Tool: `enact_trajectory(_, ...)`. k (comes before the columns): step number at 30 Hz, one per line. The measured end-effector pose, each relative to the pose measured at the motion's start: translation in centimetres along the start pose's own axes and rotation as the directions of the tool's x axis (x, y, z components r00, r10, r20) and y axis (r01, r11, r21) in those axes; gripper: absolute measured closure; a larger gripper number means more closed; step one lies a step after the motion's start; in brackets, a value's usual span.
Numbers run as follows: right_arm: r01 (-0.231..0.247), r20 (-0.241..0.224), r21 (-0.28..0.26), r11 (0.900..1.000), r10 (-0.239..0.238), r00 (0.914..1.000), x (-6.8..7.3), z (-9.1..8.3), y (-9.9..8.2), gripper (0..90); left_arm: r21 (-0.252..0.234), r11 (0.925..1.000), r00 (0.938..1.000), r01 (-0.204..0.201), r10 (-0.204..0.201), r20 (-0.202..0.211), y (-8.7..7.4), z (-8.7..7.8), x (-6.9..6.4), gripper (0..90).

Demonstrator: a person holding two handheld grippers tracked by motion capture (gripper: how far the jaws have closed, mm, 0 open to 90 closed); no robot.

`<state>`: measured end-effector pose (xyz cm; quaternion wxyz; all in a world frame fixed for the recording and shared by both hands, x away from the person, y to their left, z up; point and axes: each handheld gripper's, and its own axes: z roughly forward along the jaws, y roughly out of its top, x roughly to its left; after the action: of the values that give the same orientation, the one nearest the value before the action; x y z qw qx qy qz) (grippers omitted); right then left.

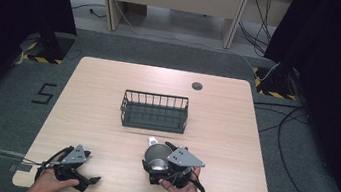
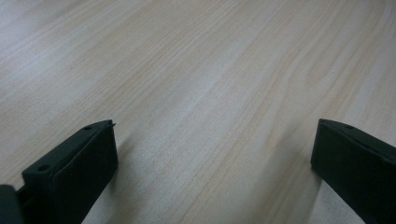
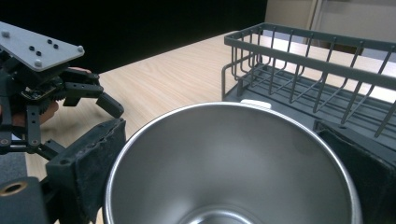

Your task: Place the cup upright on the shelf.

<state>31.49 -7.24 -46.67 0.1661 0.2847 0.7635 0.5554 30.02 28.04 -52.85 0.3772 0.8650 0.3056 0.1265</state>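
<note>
A shiny steel cup stands upright near the table's front edge, right of centre. My right gripper is shut on it. In the right gripper view the cup's open mouth sits between the two black pads, which press on its rim from both sides. My left gripper rests low at the front left with nothing in it. Its jaws stand wide apart over bare wood. The left gripper also shows beyond the cup in the right gripper view.
A dark wire basket stands mid-table just behind the cup, its near rim close ahead of the right gripper. A round cable port sits near the wooden table's far edge. Cables lie on the floor to the right.
</note>
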Motion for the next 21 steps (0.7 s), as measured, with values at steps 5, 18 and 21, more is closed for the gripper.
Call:
enact_trajectory(5, 0.009, -0.010, 0.007, 0.9999, -0.009, 0.9999, -0.5, -0.3, 0.6, 6.1, 0.000, 1.0000, 1.0000, 0.000, 0.000, 0.000, 0.0, 0.0, 0.0, 0.0)
enact_trajectory(18, 0.036, -0.042, -0.004, 0.9993, -0.037, 0.9984, -1.4, -0.4, 3.3, 6.2, 0.000, 1.0000, 1.0000, 0.001, -0.001, 0.001, 0.0, 0.0, 0.0, 0.0)
enact_trajectory(21, 0.033, -0.046, -0.010, 0.9994, -0.034, 0.9984, -1.8, -0.3, 4.2, 6.1, 0.000, 1.0000, 1.0000, 0.001, -0.001, 0.001, 0.0, 0.0, 0.0, 0.0)
